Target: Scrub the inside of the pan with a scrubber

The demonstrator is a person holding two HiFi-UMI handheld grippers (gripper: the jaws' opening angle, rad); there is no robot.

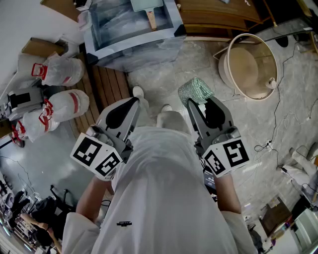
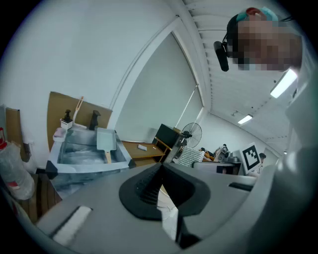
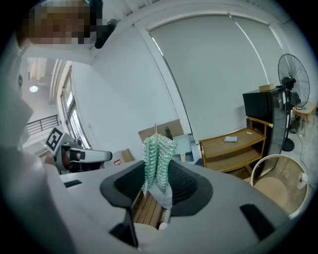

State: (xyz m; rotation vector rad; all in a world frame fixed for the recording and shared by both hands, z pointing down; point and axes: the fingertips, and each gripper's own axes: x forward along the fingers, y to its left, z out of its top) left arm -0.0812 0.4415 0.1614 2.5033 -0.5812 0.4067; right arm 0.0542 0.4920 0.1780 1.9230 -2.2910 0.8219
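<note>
My right fingers (image 3: 158, 172) are clamped on the one green mesh scrubber (image 3: 158, 158), which stands up out of them in a folded wad. My left fingers (image 2: 161, 167) are closed together with nothing between them. In the head view both grippers hang at my waist pointing toward 12 o'clock, the left gripper (image 1: 135, 100) at 9 o'clock of the right gripper (image 1: 191, 102), with the scrubber (image 1: 195, 92) poking past the tips.

The single pale blue rectangular pan with a wooden handle (image 1: 146, 6) lies well apart at 12 o'clock, inside the steel sink (image 1: 134, 47), so I judge that scrubbing has not begun. To do it well I would step up to the sink, free my left fingers to pin the wooden handle so the pan cannot slide, then press the wad flat on the pan floor and work into the corners. The hold on the scrubber is narrow, so heavy sideways pressure could drag it out.

Counted: two grippers, one scrubber, one pan, one sink. One round beige tub (image 1: 248, 64) sits at 2 o'clock, and three white sacks with red bands (image 1: 62, 72) lie at 9 to 10 o'clock.
</note>
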